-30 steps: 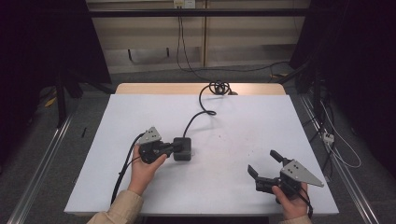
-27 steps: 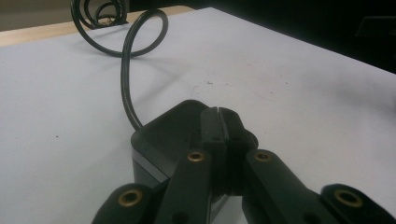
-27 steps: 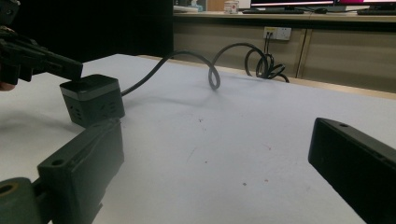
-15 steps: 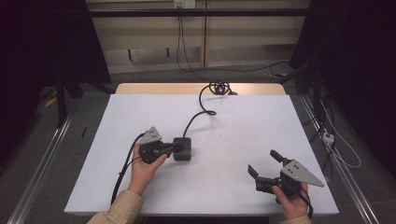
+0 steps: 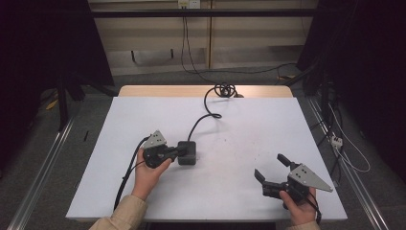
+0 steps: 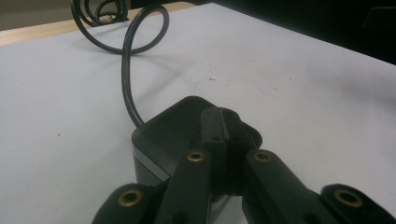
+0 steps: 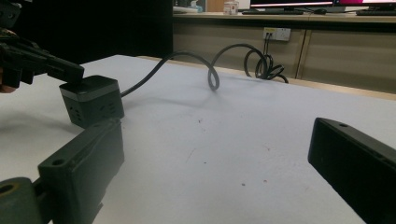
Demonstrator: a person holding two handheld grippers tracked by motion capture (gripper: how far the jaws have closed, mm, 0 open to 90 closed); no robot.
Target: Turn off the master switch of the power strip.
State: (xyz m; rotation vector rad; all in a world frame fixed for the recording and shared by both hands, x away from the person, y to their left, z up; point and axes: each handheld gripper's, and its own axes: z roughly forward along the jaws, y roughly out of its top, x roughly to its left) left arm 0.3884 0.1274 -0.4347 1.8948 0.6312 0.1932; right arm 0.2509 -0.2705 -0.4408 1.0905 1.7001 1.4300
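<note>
- While the left gripper [image 5: 176, 152] has its jaws pressed fully together with nothing between them, its closed tip rests on top of the black cube power socket [image 5: 187, 153], as the left gripper view shows [image 6: 223, 140]; judged from that, the step in hand is pinning the cube in place.
- Press straight down on the middle of the top face; a push off toward 3 o'clock would likely slide the cube across the smooth white table [image 5: 249, 191] rather than steady it.
- Keep the tip off the side face with the outlet slots, seen in the right gripper view [image 7: 91, 100], so those stay free.
- Mind the black power cord [image 5: 203, 117], which leaves the cube toward 1 o'clock and runs to a coil [image 5: 225, 89] at 12 o'clock on the table's far edge; its stiff curl could tug the cube round, so hold firm against rotation.
- Out at 4 o'clock from the cube, well apart, the right gripper [image 5: 271, 170] sits with jaws spread wide and empty, aimed roughly toward 10 o'clock.
- Bring it in low and level if a second contact is wanted, approaching the free side away from the cord.
</note>
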